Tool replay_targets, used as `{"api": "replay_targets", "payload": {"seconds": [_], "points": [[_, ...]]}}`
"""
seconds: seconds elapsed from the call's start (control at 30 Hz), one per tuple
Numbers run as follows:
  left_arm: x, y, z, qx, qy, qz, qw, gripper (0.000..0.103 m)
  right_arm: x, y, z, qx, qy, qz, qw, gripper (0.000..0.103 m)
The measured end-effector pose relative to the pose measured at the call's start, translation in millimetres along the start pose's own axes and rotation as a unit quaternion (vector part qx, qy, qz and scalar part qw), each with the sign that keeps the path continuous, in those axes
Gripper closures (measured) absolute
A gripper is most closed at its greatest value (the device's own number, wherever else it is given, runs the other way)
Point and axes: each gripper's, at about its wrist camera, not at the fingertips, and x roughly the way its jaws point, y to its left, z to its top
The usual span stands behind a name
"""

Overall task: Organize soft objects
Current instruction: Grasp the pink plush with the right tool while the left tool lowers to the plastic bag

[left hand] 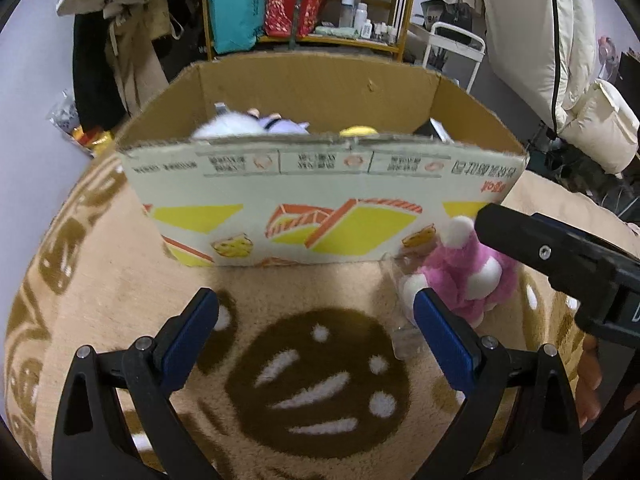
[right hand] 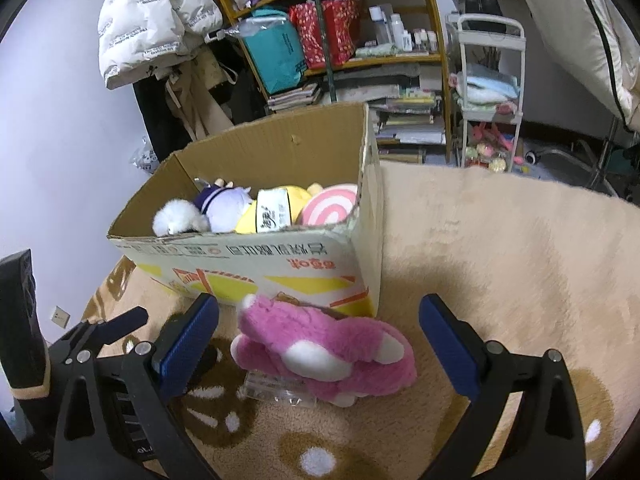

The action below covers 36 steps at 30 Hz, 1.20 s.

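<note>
My right gripper (right hand: 318, 344) hangs released around the pink plush (right hand: 328, 344) on the rug (right hand: 500, 260), beside the box (right hand: 248, 264); my left gripper (left hand: 316, 336) gapes empty.

Your right claw (right hand: 318, 344) is spread wide, empty, with the pink plush (right hand: 328, 350) lying between its fingers on a clear packet (right hand: 276, 390) on the tan rug (right hand: 500, 248). Just beyond the plush stands the open box (right hand: 280, 272), holding a white toy (right hand: 176, 220), a purple one (right hand: 224, 208), a yellow one (right hand: 272, 212) and a pink swirl cushion (right hand: 330, 208). Your left claw (right hand: 116, 326) shows at the left edge.
</note>
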Motion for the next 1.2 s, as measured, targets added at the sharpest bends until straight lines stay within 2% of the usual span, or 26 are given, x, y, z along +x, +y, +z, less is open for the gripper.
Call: {"api": "replay_targets", "payload": {"seconds": [0.23, 0.47, 0.7, 0.93, 1.13, 1.2], "points": [[14, -3, -5, 0.001, 0.015, -0.005, 0.9999, 0.006, 23, -6, -3, 0.014, 0.036, 0.003, 0.999, 0.0], [28, 5, -5, -0.026, 0.034, -0.027, 0.9987, 0.006, 38, -7, -7, 0.01, 0.06, -0.008, 0.998, 0.0], [38, -17, -10, 0.021, 0.044, -0.043, 0.9979, 0.006, 49, -14, -8, 0.023, 0.083, -0.005, 0.996, 0.0], [45, -30, -11, 0.029, 0.05, -0.056, 0.9967, 0.006, 49, -17, -6, 0.024, 0.086, -0.006, 0.996, 0.009], [50, -36, -10, 0.03, 0.048, -0.068, 0.9961, 0.006, 40, -9, -8, 0.002, 0.067, -0.039, 0.997, 0.01], [52, -39, -9, 0.032, 0.048, -0.069, 0.9959, 0.006, 37, -11, -6, 0.009, 0.066, -0.033, 0.997, 0.01]]}}
